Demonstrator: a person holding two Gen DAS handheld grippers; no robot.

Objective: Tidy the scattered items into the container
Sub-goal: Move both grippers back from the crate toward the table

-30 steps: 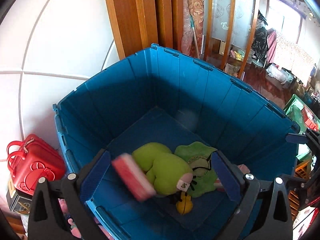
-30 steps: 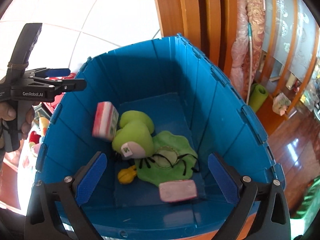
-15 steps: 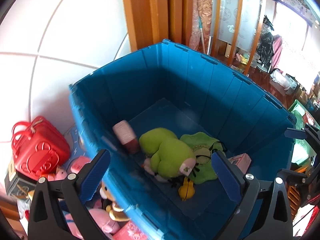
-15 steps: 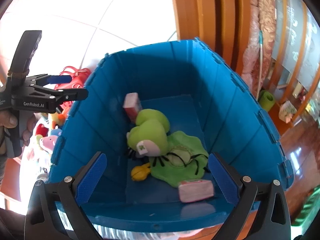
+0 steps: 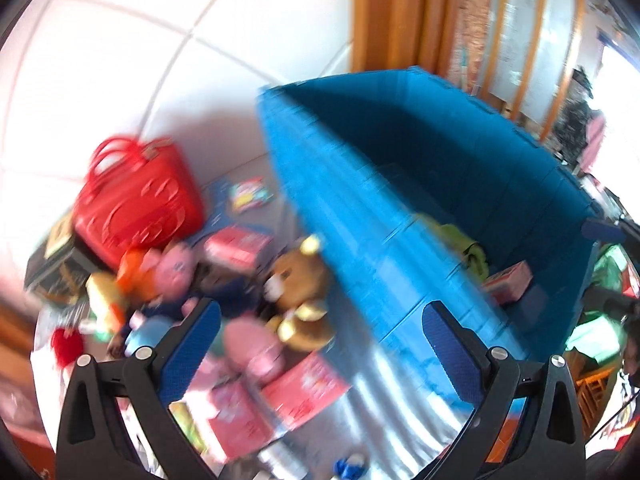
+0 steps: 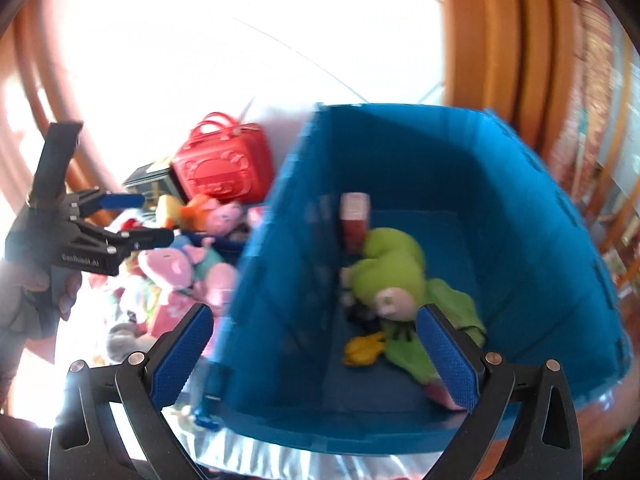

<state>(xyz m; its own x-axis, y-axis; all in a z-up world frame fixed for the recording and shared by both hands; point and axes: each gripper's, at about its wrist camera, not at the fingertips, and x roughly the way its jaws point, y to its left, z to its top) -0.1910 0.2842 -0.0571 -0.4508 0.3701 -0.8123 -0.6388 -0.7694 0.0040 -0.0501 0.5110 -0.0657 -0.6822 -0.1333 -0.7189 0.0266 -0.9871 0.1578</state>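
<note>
Your left tongs (image 5: 320, 332) are spread apart and empty, aimed at the toy pile beside the blue bin (image 5: 360, 216): a brown bear plush (image 5: 298, 296), a pink pig plush (image 5: 174, 268) and pink boxes (image 5: 304, 392), with a red case (image 5: 136, 204) behind them. Your right tongs (image 6: 316, 344) are also apart and empty, over the bin's near left corner. Inside the bin (image 6: 520, 216) lie a green frog plush (image 6: 394, 272), a yellow toy (image 6: 362, 350) and a small pink carton (image 6: 354, 220) upright against the left wall.

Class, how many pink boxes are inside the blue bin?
2. One pink box stands by the blue bin's left wall, beside the green plush; the other pink box lies near the front wall, partly behind a jaw. Others may be hidden.
</note>
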